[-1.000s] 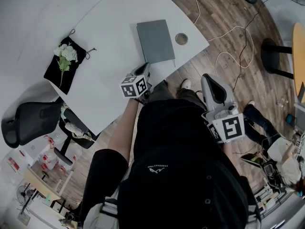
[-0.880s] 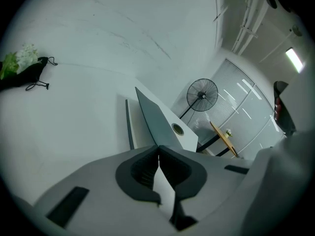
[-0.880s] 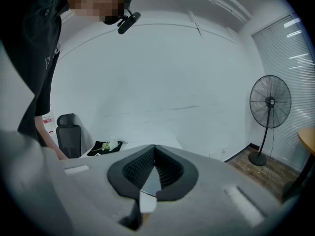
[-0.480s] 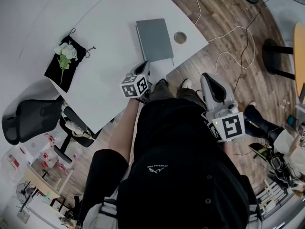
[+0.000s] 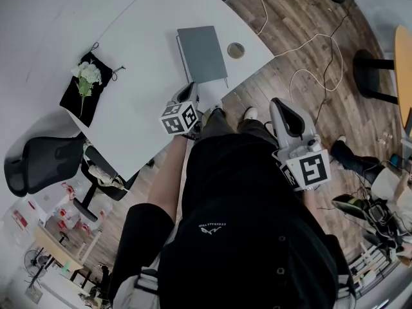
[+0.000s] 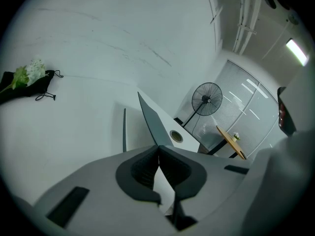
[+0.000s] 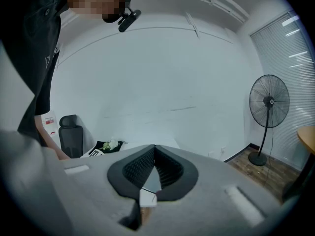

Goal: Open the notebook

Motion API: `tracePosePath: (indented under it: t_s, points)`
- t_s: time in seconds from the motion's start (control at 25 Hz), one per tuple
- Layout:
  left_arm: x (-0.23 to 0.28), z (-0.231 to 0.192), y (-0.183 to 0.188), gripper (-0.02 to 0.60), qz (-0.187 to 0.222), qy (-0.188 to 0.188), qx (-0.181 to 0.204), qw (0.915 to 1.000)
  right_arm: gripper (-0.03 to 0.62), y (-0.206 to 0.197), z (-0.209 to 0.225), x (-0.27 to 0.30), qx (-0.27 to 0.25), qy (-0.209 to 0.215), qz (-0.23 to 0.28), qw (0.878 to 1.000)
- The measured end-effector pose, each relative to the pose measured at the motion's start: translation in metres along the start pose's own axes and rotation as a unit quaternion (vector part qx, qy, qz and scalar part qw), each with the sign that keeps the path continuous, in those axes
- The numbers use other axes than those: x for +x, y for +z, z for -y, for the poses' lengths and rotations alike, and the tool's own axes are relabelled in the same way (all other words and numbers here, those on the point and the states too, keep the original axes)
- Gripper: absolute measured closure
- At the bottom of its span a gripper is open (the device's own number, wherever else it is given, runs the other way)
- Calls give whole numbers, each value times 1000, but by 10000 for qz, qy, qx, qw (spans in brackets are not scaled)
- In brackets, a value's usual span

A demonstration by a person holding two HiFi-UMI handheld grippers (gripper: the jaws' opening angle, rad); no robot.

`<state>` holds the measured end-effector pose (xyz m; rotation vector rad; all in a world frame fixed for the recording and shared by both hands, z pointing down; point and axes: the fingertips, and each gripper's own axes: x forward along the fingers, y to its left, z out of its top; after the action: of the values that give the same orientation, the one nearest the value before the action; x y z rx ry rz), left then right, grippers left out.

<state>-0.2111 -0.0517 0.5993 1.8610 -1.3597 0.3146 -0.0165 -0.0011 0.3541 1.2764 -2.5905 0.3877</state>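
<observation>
The white table [image 5: 138,50] stands on a wood floor. The grey notebook [image 5: 201,54] lies shut near the table's right corner, beside a round hole [image 5: 235,49]. The left gripper [image 5: 191,89] is at the near edge, jaws pressed together, holding nothing. The right gripper [image 5: 283,108] hangs off the table, also closed and empty. I think it is best to open one gripper's jaws, pinch only the cover's edge, and lift slowly.

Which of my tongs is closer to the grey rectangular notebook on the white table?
Left. The left tongs hover by the near edge of the grey rectangular notebook; the right tongs are off the white table, over the wooden floor, farther away.
</observation>
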Motion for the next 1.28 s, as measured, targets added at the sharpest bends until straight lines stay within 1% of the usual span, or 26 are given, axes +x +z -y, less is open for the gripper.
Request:
tracePosePath:
  t_s: [0.28,0.4,0.8,1.12,1.28]
  points:
    - [-5,14,7,574,236,102,-83,9996,588,0,8,-13,-12,36,-6,10000]
    - [-6,17,9,574,309,163,-142,9993,588,3,10,-16,-37,53,69,10000]
    - [-6,33,16,574,421,161,-164,9989,589,8,22,-22,-120,49,147,9998]
    - [-2,52,19,574,376,31,-22,9993,588,8,32,-26,-97,30,114,9999]
    - [1,60,19,574,315,-40,122,9994,588,8,38,-26,22,-3,152,9999]
